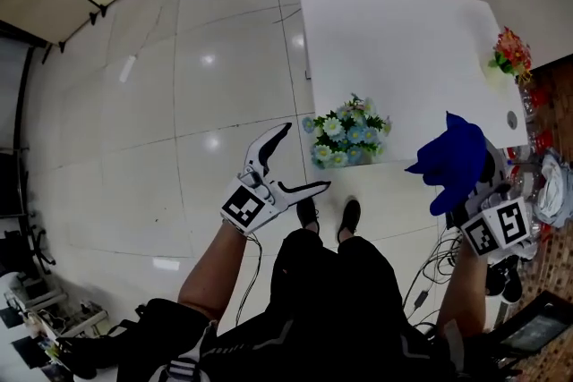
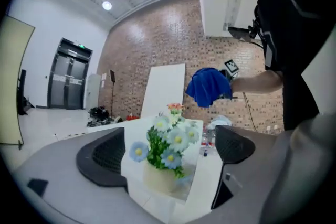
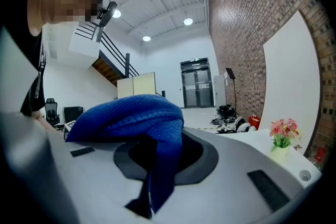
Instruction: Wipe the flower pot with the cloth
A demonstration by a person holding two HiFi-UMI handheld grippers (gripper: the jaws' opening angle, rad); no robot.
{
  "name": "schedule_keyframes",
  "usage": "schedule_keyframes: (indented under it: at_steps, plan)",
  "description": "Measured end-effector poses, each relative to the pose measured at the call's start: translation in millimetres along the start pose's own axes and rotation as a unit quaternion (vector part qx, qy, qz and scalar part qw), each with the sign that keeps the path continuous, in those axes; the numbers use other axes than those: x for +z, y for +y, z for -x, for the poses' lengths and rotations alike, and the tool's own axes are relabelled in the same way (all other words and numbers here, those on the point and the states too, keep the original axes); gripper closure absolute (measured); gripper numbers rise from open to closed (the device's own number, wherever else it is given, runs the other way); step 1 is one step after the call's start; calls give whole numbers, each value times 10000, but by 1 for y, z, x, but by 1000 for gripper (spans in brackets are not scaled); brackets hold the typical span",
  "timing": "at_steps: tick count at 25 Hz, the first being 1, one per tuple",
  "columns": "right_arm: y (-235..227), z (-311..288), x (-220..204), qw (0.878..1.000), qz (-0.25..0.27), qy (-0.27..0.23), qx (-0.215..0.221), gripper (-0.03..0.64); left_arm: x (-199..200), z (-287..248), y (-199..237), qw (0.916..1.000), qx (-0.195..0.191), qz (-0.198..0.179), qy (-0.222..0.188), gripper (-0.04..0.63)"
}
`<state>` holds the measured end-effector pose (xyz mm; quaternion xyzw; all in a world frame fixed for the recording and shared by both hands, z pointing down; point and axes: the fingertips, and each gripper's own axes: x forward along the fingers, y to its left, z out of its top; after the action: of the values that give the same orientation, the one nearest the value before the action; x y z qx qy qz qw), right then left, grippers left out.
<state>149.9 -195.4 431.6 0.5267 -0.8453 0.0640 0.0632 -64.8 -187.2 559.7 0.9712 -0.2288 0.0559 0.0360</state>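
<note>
Head view: a glossy white tiled floor (image 1: 179,85) with a white worktop (image 1: 394,31) ahead of you. The flower pot (image 1: 347,131), full of blue and white blooms, stands at the worktop's near left corner. Your left gripper (image 1: 306,157) hovers just beside it, not touching. Your right gripper (image 1: 479,192) holds the blue cloth (image 1: 457,158) up over the near right edge

Left gripper view: the fingers are spread wide and hold nothing; the flower pot shows in the gap, beyond the tips. The cloth hangs further back, before a brick wall (image 2: 157,44)

Right gripper view: the fingers are clenched on the cloth, which drapes over them. A small pot of pink flowers (image 3: 282,139) stands on the worktop at right
</note>
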Motion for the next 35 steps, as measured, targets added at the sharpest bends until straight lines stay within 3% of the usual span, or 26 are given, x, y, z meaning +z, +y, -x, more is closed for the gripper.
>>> schedule_keyframes:
  at_steps: [1,4,6,7,9,12,17,22,24,28,35]
  plan:
    - [3,5,7,9999,-8,-82,57,568,15,5,-6,9999,167,22,-11,79]
    - [11,26,22,9995,-26,-230,219,568,54,16,-31,9976,609,310,-93,111]
    - [13,48,26,9991,48,-239,351,568,83,23,-53,9944,880,449,-382,162]
    - [15,61,26,9987,73,-252,436,568,96,26,-67,9921,1023,456,-569,213]
    - [19,90,22,9975,59,-286,646,568,118,33,-101,9860,1325,459,-904,379]
    - [24,136,19,9944,37,-324,1008,568,141,40,-156,9776,1735,444,-1105,399]
    - [51,222,23,9880,211,-344,1491,568,167,64,-247,9664,2253,400,-1174,589]
    - [106,269,40,9833,411,-534,1693,568,192,120,-287,9535,2766,387,-1137,590]
    - [124,280,44,9809,412,-607,1804,568,197,135,-302,9522,2832,395,-1078,589]
    - [180,317,38,9794,380,-608,1888,568,186,176,-352,9610,2637,470,-689,591]
    - [276,392,16,9850,168,-613,1603,568,172,257,-433,9713,2179,482,-823,591]
